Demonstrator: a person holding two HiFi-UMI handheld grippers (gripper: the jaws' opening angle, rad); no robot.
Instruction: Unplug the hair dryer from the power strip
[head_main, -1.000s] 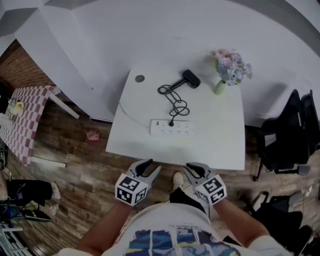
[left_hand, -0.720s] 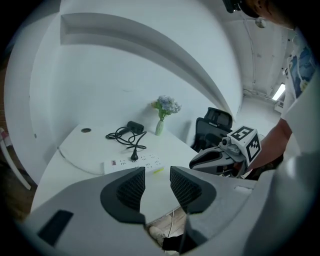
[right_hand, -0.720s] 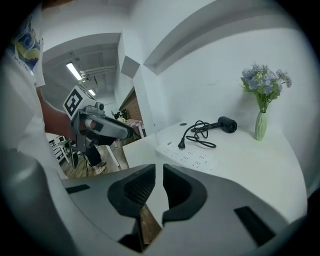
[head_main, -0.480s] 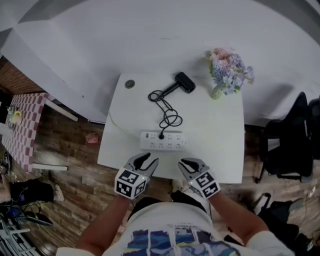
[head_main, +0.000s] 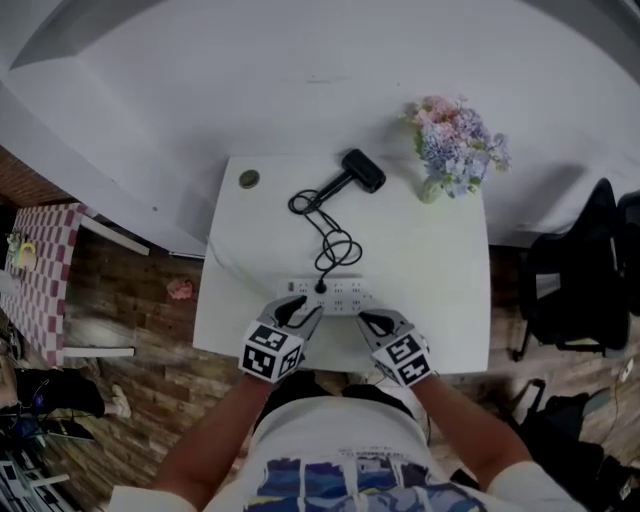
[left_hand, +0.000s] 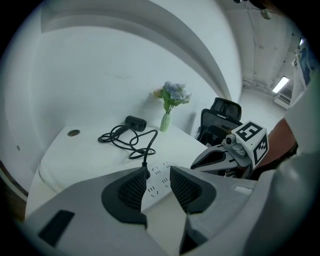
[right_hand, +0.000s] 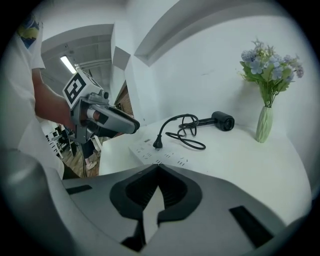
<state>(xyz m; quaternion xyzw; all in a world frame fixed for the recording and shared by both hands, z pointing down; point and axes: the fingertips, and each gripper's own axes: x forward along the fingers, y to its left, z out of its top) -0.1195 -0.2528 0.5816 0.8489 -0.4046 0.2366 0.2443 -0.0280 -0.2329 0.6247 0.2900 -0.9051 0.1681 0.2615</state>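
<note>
While the plug sits still seated in the power strip at the near edge of the surface, its cord running back to the hair dryer, you hold your left claw spread and empty just beside it and your right claw clenched on nothing, with the pull itself apparently all left to do.

Hair dryer (plugged into power strip)

Black on white.
I see a black hair dryer, white power strip, white table, pink-and-blue flowers.
</note>
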